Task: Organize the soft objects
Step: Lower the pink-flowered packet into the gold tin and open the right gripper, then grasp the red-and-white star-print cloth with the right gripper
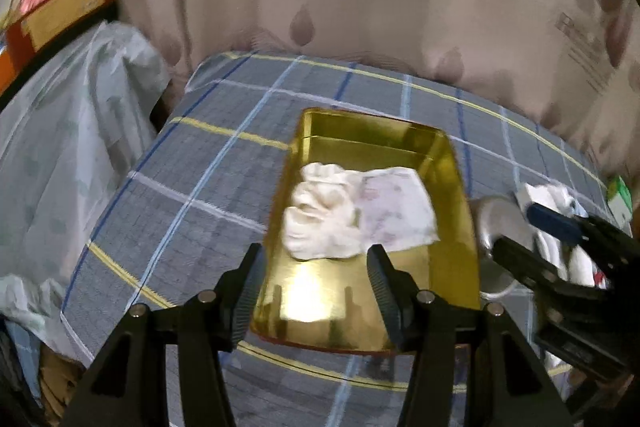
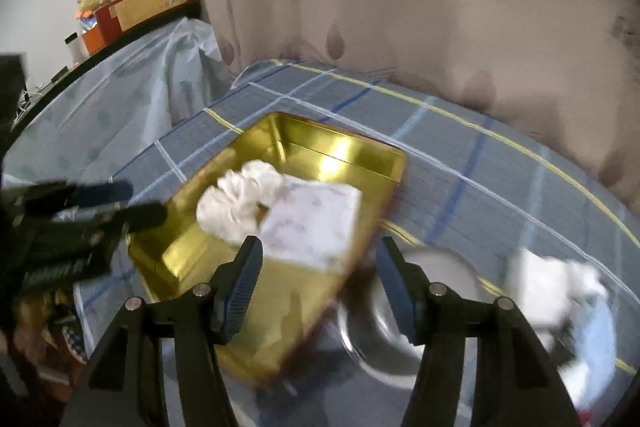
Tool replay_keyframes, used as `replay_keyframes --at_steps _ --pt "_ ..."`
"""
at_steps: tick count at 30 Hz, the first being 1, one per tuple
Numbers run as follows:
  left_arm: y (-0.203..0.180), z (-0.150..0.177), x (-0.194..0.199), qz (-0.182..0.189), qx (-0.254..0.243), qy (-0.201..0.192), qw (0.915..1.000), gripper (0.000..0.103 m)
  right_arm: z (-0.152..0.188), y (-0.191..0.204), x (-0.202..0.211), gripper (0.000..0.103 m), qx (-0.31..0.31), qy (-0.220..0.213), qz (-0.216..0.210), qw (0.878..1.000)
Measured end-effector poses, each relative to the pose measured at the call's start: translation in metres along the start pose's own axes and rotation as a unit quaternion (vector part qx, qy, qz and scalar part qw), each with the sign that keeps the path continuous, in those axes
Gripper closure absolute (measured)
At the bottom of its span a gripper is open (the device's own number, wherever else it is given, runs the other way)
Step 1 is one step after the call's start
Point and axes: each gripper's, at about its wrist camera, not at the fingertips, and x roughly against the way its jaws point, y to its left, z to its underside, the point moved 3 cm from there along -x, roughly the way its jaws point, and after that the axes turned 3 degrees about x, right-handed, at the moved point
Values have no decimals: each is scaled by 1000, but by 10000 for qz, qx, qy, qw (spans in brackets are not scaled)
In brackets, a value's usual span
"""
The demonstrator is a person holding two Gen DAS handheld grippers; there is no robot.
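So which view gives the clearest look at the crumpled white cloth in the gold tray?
Left wrist: the crumpled white cloth lies sharp and whole in the gold tray, its folds readable. Right wrist shows the same cloth, but motion-blurred.

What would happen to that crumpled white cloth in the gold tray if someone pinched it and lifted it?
The crumpled white cloth would probably droop and unfold, since it lies in loose soft folds. It looks light, so it should lift easily without dragging the gold tray. It overlaps the folded patterned cloth beside it, so that piece might shift or catch too.
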Motion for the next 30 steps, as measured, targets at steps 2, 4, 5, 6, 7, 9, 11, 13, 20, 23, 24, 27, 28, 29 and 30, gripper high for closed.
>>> replay_keyframes --at_steps 2,4,5,6,7,9,11,13,20,23,24,27,28,29,30 --pt "-13 3 2 44 -149 22 9999 50 15 -11 24 46 21 -89 187 9998" --pt "-29 7 3 149 -304 46 9994 50 38 -28 51 46 -43 -110 410 9991" --pt "-40 10 3 194 -401 64 9990 50 50 -38 64 46 -132 -87 521 9985" --pt "-49 13 3 247 -480 84 9985 50 60 -46 73 46 -213 -64 638 9977" --pt "-55 15 1 291 -534 98 9981 50 73 -58 85 46 -305 -23 788 9964" --pt "-76 22 -2 409 -696 163 9966 50 97 -80 107 46 -444 93 1221 9915" --pt "-95 29 -6 546 -872 247 9944 50 120 -99 125 46 -626 183 1482 9868" --pt "-111 37 -11 617 -997 321 9926 50 141 -120 139 46 -908 298 1635 9819" --pt "-175 68 -21 1034 -1638 613 9791 50 196 -161 152 46 -1600 562 1813 9687" --pt "-195 81 -22 1173 -1910 688 9721 50 204 -163 141 46 -1840 652 1566 9682" --pt "-199 86 -23 1156 -1987 721 9705 50 205 -164 135 46 -1917 670 1468 9681" --pt "-206 96 -27 1106 -2132 802 9674 50 204 -165 119 46 -2029 723 1290 9680" --pt "-207 100 -29 1090 -2155 841 9667 50 204 -165 115 46 -2106 712 1218 9673" --pt "-207 102 -29 1086 -2165 865 9664 50 204 -167 110 46 -2180 724 1149 9664" --pt "-207 103 -31 1060 -2170 891 9663 50 203 -169 106 46 -2252 741 1093 9653"
